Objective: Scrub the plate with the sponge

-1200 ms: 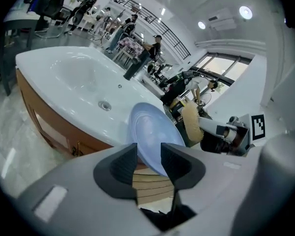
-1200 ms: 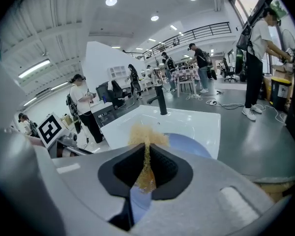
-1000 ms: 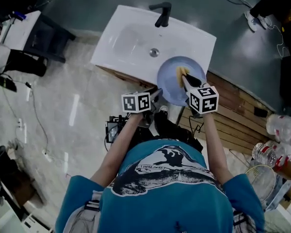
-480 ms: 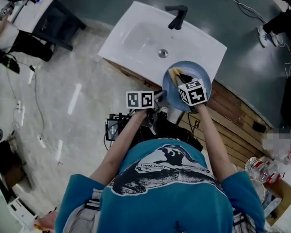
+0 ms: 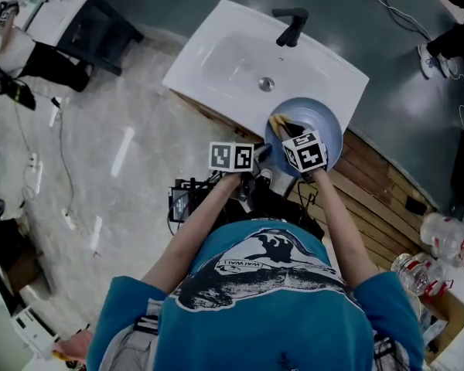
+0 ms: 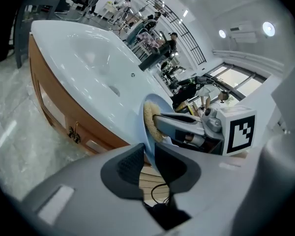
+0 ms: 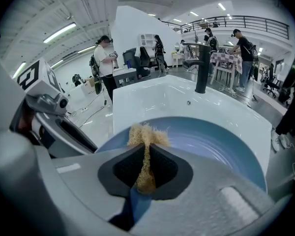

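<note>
Gripping plate [image 5: 323, 127] rim with left tool [image 6: 148, 154], just closing tighter; pressing sponge [image 7: 146, 134], clamped in right tool [image 7: 146, 160], onto plate over sink [image 5: 232, 60].

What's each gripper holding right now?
Left gripper: jaws have just been closing, now gripping the plate by its rim.
Right gripper: closed on the sponge, which is over the plate.

Left tool [image 6: 148, 156] jaws just closing onto plate [image 7: 211, 141]; right tool [image 7: 146, 149] clamps sponge [image 7: 146, 132]
</note>
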